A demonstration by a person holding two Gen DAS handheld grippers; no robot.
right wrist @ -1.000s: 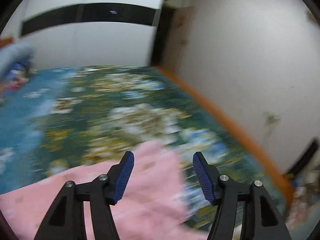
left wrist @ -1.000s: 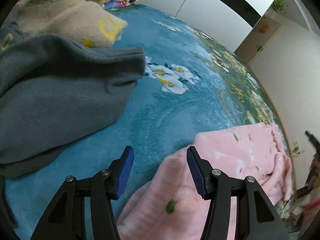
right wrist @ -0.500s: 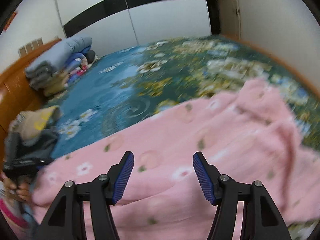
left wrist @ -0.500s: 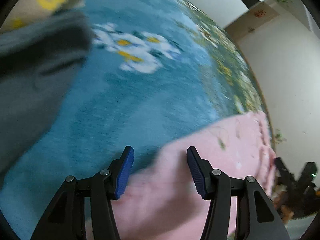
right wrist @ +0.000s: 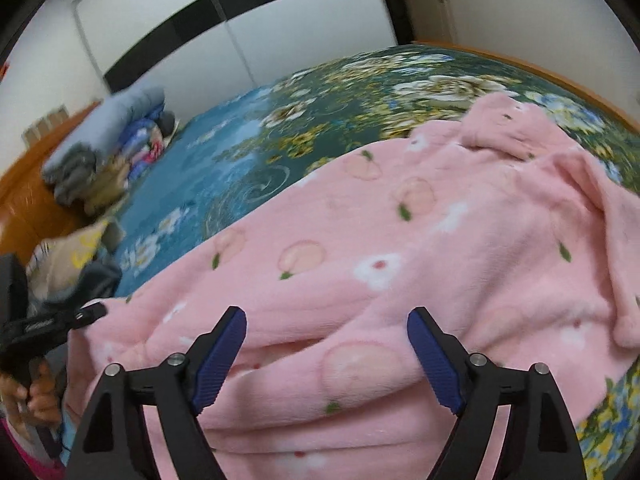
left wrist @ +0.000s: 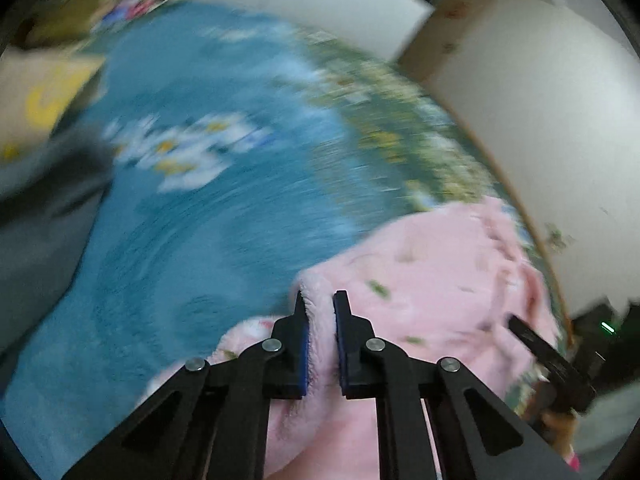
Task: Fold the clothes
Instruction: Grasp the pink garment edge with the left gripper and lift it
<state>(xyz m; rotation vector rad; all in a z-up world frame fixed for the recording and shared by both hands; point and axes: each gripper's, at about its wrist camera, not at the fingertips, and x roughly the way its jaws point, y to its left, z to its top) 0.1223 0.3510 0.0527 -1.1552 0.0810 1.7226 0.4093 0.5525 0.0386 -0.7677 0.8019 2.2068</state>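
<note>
A pink fleece garment (right wrist: 400,248) with peach and flower prints lies spread on the blue-green floral bed cover (right wrist: 248,160). In the left wrist view my left gripper (left wrist: 320,304) is shut on the garment's near left edge (left wrist: 420,280), with fleece pinched between the jaws. It also shows at the left of the right wrist view (right wrist: 80,316). My right gripper (right wrist: 326,320) is open and empty, hovering just above the garment's near edge.
A grey garment (left wrist: 36,216) and a beige one with yellow print (left wrist: 40,92) lie at the left of the bed. Folded bedding (right wrist: 108,140) is stacked at the far left by the wooden headboard. White wardrobe doors (right wrist: 280,28) stand behind the bed.
My left gripper has closed on the pink garment's edge; it was open before. My right gripper swung down and left over the garment and stays open.
</note>
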